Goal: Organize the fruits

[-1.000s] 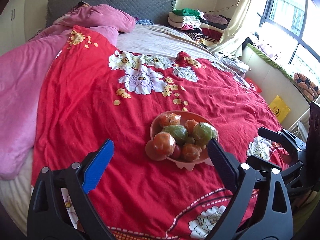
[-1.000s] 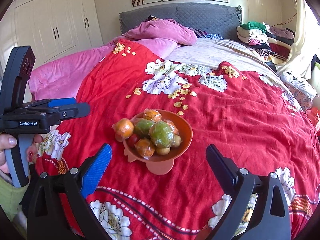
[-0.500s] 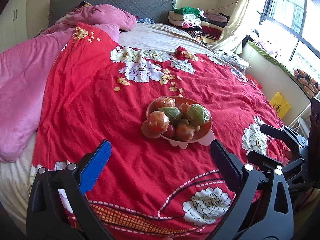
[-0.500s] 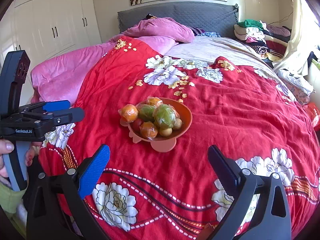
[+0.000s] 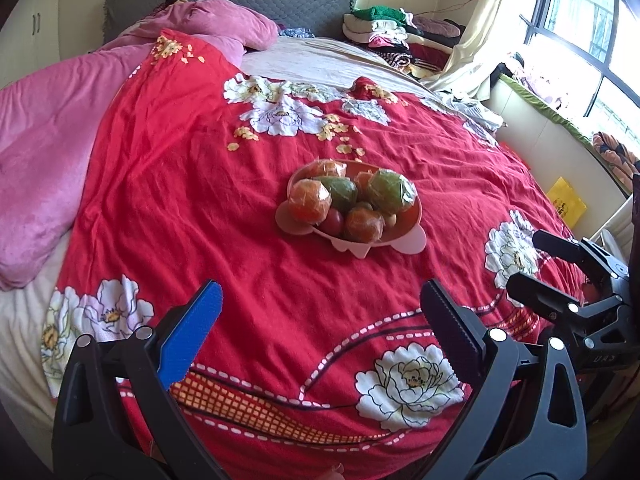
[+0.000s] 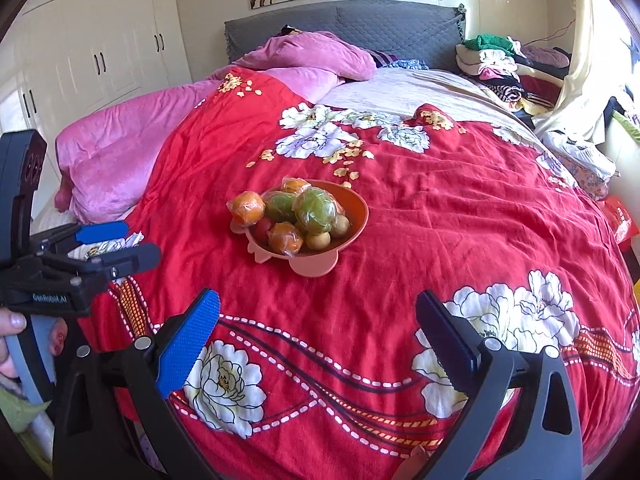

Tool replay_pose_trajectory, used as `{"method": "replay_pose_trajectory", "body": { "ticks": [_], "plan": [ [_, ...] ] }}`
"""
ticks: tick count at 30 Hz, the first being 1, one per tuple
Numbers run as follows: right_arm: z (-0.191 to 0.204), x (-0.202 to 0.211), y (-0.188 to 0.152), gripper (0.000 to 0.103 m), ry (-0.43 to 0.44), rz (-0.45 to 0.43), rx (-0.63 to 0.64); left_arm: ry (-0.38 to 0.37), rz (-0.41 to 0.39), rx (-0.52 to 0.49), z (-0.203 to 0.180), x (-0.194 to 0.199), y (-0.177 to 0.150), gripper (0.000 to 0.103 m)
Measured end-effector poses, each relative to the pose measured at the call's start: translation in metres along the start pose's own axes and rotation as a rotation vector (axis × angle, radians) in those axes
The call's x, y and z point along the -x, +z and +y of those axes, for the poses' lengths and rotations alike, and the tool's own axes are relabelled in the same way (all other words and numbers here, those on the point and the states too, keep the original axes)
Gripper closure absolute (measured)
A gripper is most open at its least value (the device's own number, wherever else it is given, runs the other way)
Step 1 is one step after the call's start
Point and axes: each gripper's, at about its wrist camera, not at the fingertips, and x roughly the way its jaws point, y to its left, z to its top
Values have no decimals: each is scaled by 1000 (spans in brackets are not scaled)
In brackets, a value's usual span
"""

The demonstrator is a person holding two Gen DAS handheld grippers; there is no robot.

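A pink fruit bowl [image 5: 404,236] is shown resting on a red floral bedspread [image 5: 200,200], near the middle of the bed. Wrapped orange and green fruits [image 6: 314,210] are heaped inside it, with a few smaller ones tucked below. One wrapped orange fruit [image 6: 247,208] is seen perched at the bowl's left edge; whether it lies inside the rim cannot be told. The left gripper [image 5: 318,312] is held above the near part of the bedspread, its jaws having just been opening and now spread wide with nothing between them. The right gripper [image 6: 316,320] is likewise spread and empty. Both are kept well apart from the bowl. A pink quilt [image 6: 120,148] is bunched along the bed's left side.
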Motion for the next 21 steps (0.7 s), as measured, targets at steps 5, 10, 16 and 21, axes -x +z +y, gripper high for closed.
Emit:
{"method": "replay_pose_trajectory", "body": {
  "ticks": [5, 10, 16, 21],
  "plan": [
    [0, 1, -4, 5, -8, 1, -4, 8, 3, 8, 0, -2, -6, 10],
    [1, 1, -8, 5, -10, 1, -10, 10, 11, 6, -2, -4, -11, 10],
    [2, -1, -17, 5, -18, 10, -18, 16, 24, 4, -3, -6, -16, 10],
    [2, -3, -20, 5, -30, 8, -26, 23, 19, 14, -1, -5, -18, 10]
  ]
}}
